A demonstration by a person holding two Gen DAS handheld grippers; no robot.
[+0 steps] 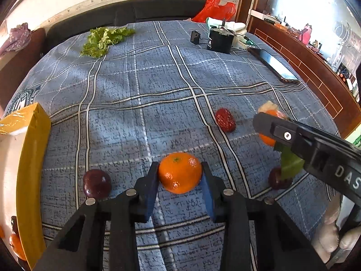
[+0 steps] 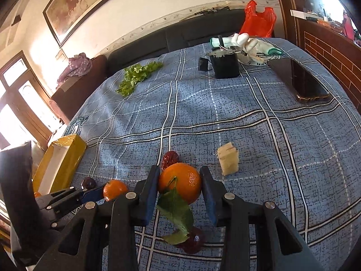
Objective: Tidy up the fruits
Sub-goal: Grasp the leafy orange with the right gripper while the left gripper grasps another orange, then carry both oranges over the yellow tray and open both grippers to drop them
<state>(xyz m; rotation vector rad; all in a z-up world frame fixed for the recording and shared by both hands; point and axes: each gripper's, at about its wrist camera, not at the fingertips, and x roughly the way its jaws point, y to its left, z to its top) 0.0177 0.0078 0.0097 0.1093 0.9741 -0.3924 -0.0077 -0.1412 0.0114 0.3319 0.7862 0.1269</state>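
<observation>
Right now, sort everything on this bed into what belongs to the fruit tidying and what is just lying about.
Job: plain orange mandarin in left claw; leafy orange mandarin in right claw; wrinkled red date; dark purple plums; yellow cardboard box.

Lying about: green lettuce; black phone; red plastic bag.

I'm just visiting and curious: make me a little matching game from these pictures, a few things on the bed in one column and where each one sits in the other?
Things:
1. leafy orange
2. plain orange
3. lettuce
4. phone

Places:
A. far side of the blue cloth
B. between the left gripper pads
C. by the wooden wall
D. between the right gripper pads

Pairs: 1-D, 2-B, 3-A, 4-C
</observation>
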